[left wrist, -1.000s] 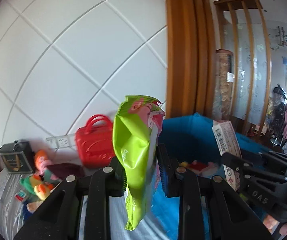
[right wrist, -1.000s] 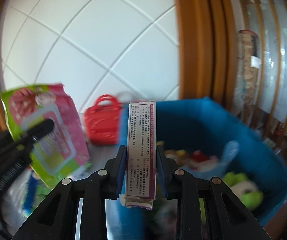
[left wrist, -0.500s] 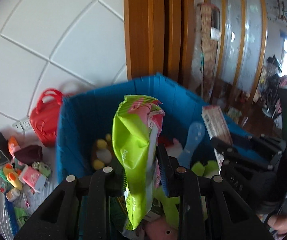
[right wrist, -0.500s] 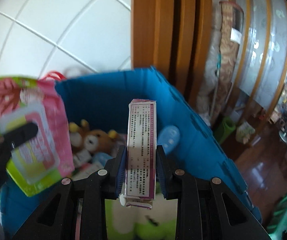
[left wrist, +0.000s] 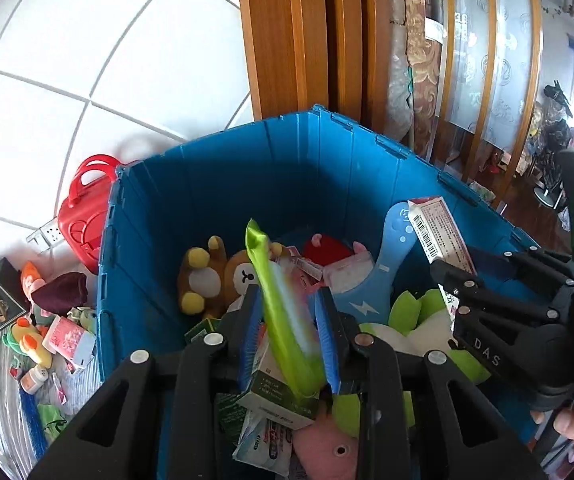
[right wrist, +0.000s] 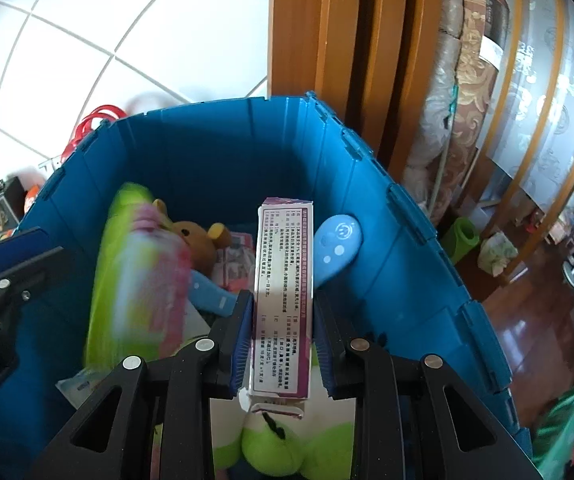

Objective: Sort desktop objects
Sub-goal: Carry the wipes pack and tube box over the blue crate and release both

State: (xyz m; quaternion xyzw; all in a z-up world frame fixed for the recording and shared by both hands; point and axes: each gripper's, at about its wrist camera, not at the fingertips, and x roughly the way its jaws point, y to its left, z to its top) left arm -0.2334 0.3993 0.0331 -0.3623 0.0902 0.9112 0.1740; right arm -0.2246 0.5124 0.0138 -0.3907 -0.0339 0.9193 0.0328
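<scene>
Against white tiled wall, a ribbed blue plastic bin (left wrist: 223,184) fills mid-frame; left gripper (left wrist: 289,334) grasps a motion-blurred glossy green pouch (left wrist: 283,320), right gripper (right wrist: 283,338) a printed carton (right wrist: 283,300).

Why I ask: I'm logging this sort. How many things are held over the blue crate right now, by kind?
Green and pink pouch, held in the left gripper: 1
Printed carton, held in the right gripper: 1
Total: 2, both over the open blue crate.
</scene>
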